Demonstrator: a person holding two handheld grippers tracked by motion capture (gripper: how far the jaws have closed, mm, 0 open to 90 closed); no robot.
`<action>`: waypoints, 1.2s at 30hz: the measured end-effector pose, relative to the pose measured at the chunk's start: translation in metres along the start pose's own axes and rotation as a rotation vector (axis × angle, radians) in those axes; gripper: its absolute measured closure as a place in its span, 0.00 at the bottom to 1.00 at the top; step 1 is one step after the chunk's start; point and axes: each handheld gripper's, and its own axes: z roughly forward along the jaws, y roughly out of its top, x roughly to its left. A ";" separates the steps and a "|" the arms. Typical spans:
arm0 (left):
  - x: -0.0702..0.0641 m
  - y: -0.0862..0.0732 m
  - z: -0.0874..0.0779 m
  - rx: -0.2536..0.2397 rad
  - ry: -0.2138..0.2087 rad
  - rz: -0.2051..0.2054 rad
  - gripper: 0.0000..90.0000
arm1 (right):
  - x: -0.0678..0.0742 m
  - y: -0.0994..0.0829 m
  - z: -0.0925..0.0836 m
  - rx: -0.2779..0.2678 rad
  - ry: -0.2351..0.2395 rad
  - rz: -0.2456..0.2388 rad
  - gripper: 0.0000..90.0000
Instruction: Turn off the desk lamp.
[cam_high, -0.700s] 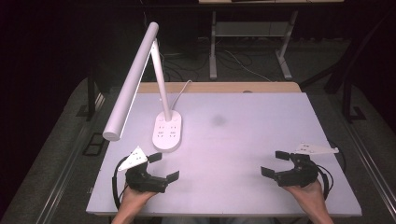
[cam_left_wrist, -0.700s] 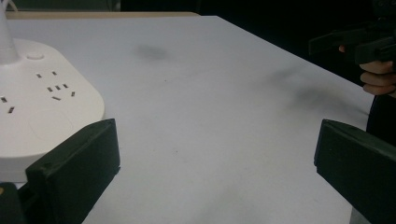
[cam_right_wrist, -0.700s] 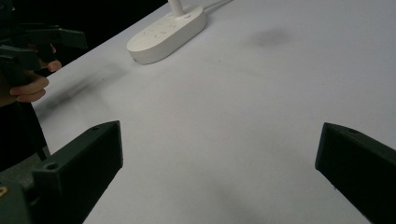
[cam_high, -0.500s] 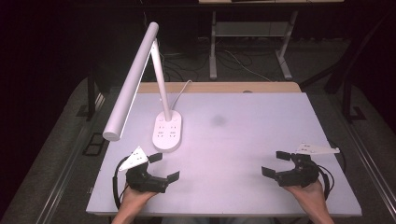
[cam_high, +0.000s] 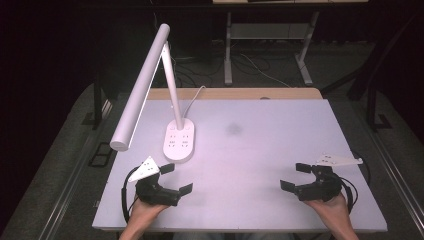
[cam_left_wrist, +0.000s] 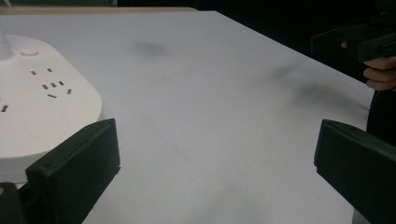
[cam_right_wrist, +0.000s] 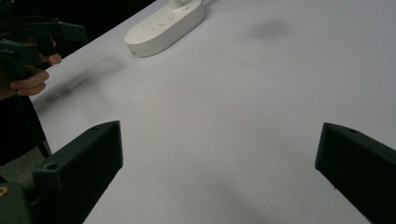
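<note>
Two wide-spread, empty claws, left claw (cam_high: 176, 178) and right claw (cam_high: 295, 176), on table (cam_high: 260, 150) near lamp (cam_high: 180, 142).

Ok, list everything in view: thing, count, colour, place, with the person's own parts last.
white desk lamp with a socket-strip base: one, white, table's left half, bar head reaching out past the left edge
white lamp cable: one, white, behind the base, running toward the far edge
dark smudge: one, grey, mid-table
white table: one, white top, wooden strip along the far edge
left gripper: one, black, near left, jaws apart, nothing held
right gripper: one, black, near right, jaws apart, nothing held
hands: two, near edge
</note>
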 end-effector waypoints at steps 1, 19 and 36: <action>0.000 0.000 0.000 0.000 0.000 0.000 0.00 | 0.000 0.000 0.000 0.000 0.000 0.000 0.01; 0.001 -0.001 0.002 0.009 -0.008 0.004 0.00 | 0.003 0.011 0.001 0.074 0.003 -0.025 0.01; 0.001 -0.001 0.000 0.003 -0.007 -0.001 0.00 | 0.012 0.041 0.015 0.105 0.042 -0.064 0.01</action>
